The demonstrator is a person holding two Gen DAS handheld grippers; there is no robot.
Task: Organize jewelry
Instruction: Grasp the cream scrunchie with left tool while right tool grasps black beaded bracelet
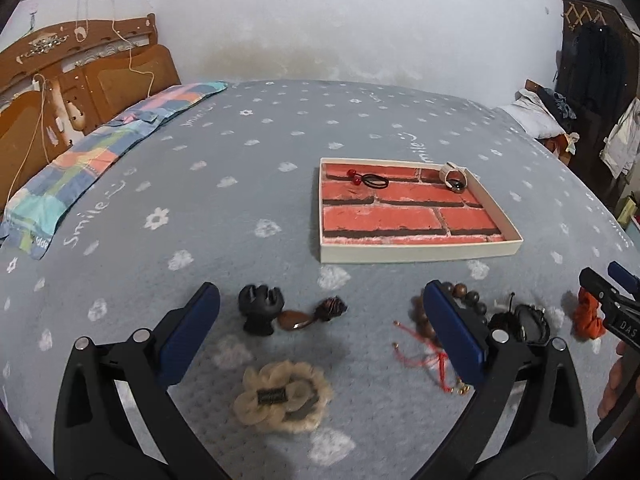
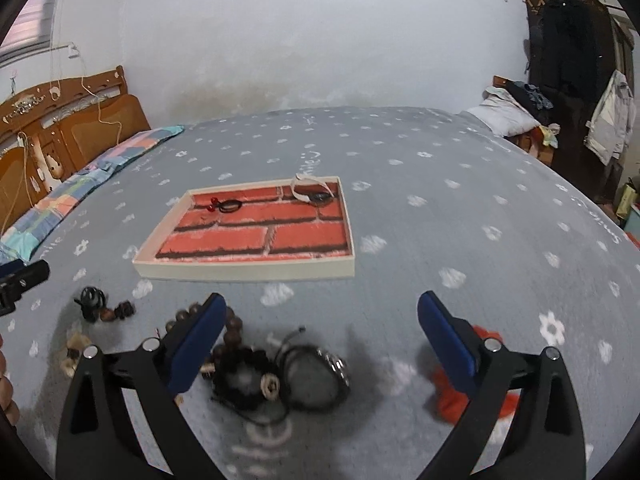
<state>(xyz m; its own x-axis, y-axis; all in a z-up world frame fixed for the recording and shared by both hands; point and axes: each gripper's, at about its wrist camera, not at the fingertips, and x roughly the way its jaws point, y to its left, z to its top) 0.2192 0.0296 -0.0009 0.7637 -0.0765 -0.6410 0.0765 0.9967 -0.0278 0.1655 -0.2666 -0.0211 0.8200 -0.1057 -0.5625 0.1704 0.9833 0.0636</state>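
A shallow white tray with a red brick-pattern floor lies on the bed; it also shows in the right wrist view. Inside are a black hair tie with red beads and a white-strap watch. My left gripper is open and empty above a black claw clip, a brown hair clip, a cream fluffy hair clip, a red cord bracelet and wooden beads. My right gripper is open and empty over a dark watch and black bracelets, beside an orange scrunchie.
The bed has a grey flowered cover. A patchwork pillow and a wooden headboard are on the left. A dark wardrobe with hanging clothes stands at the right.
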